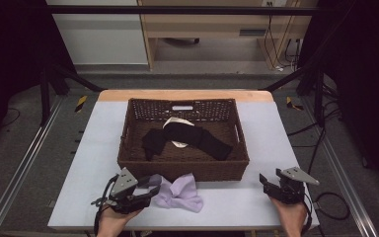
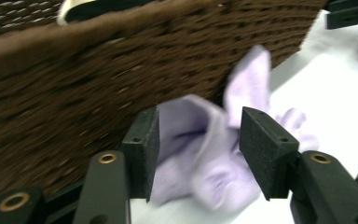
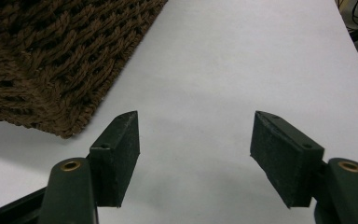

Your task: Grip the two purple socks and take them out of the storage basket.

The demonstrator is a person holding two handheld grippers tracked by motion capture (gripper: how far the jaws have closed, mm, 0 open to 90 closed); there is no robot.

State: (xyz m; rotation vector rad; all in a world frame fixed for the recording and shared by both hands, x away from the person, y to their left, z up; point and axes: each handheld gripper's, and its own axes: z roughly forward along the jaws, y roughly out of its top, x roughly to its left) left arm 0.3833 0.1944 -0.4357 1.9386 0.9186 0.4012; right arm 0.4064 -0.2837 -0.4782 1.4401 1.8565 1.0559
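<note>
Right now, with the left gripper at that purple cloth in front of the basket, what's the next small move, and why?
Probably close the left gripper. Its jaws stand open on either side of the bunched lilac cloth, which lies on the table against the wicker basket front, so a pinch should catch it. The right gripper is open over bare table.

Cream item (image 1: 173, 122) partly under black cloth (image 1: 187, 137)

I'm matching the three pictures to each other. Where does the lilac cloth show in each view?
High view: lilac cloth on the table by the basket's near wall, at the left hand-held gripper.
Left gripper view: cloth between the open jaws.
Right gripper view: not in it.
Shared landmark: the brown wicker basket.
</note>
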